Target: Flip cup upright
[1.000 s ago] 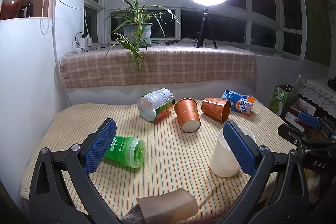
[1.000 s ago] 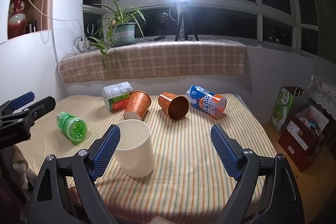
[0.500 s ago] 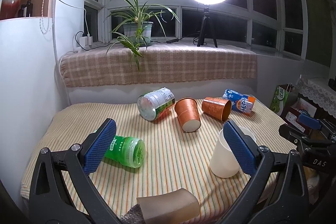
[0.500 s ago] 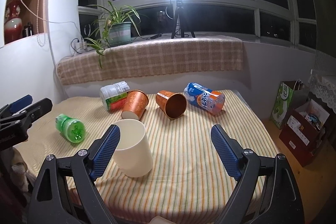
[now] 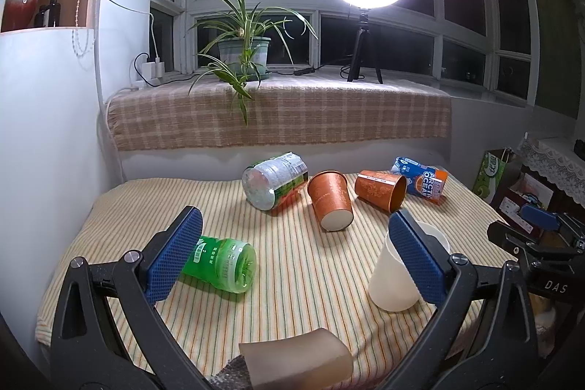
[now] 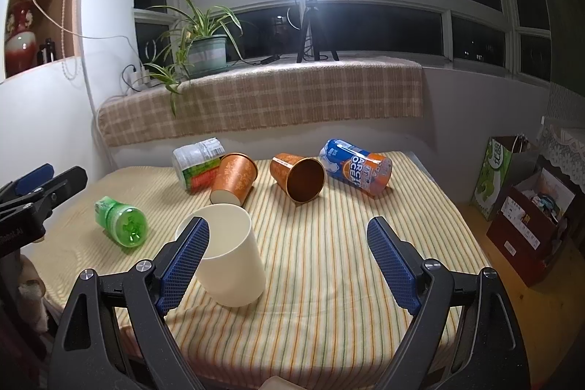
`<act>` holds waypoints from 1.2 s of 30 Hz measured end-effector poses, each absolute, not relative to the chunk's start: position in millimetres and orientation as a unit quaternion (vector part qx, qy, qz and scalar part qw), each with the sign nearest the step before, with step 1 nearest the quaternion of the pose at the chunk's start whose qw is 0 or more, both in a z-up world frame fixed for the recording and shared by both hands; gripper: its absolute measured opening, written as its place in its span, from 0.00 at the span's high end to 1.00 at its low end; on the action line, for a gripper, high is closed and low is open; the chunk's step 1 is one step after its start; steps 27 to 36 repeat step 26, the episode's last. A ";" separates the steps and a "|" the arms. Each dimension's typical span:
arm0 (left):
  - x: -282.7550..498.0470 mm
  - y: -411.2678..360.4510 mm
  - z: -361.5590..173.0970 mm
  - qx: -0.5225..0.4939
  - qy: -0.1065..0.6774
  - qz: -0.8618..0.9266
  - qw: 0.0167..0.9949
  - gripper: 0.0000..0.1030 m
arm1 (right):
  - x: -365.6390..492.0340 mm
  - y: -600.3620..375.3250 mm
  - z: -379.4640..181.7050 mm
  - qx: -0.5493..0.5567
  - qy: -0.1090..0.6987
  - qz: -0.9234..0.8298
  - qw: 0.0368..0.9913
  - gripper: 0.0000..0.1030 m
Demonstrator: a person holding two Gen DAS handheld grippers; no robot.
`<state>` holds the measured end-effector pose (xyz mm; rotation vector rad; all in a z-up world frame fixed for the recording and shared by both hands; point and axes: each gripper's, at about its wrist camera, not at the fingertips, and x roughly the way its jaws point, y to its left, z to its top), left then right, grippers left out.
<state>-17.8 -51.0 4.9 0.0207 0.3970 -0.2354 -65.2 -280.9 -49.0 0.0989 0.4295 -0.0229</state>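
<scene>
A cream cup (image 6: 234,254) stands upright on the striped table near its front; it also shows in the left wrist view (image 5: 395,280). Two copper cups lie on their sides further back: one (image 6: 234,178) with its base toward me, one (image 6: 299,176) with its mouth toward me. In the left wrist view they show as one copper cup (image 5: 331,201) and the other (image 5: 380,189). My right gripper (image 6: 289,265) is open and empty, its left finger just in front of the cream cup. My left gripper (image 5: 296,258) is open and empty above the front edge.
A green bottle (image 6: 122,222), a clear labelled bottle (image 6: 197,163) and a blue-orange can (image 6: 356,167) lie on the table (image 6: 329,243). A brown block (image 5: 296,362) sits at the front edge. Boxes (image 6: 526,218) stand on the floor to the right. A cloth-covered ledge with a plant is behind.
The right wrist view has drawn back and tilted a little, so the table sits slightly lower and farther. The left gripper has hardly moved. Both stay open.
</scene>
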 end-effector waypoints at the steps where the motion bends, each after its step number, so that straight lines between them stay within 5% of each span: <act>1: -18.0 -51.1 4.8 0.010 0.196 -0.117 0.974 0.00 | -65.2 -281.1 -49.5 0.050 0.214 -0.012 0.976 0.14; 36: -15.8 -47.4 5.7 0.010 0.196 -0.117 0.974 0.00 | -62.5 -278.7 -54.8 0.053 0.226 0.002 0.973 0.14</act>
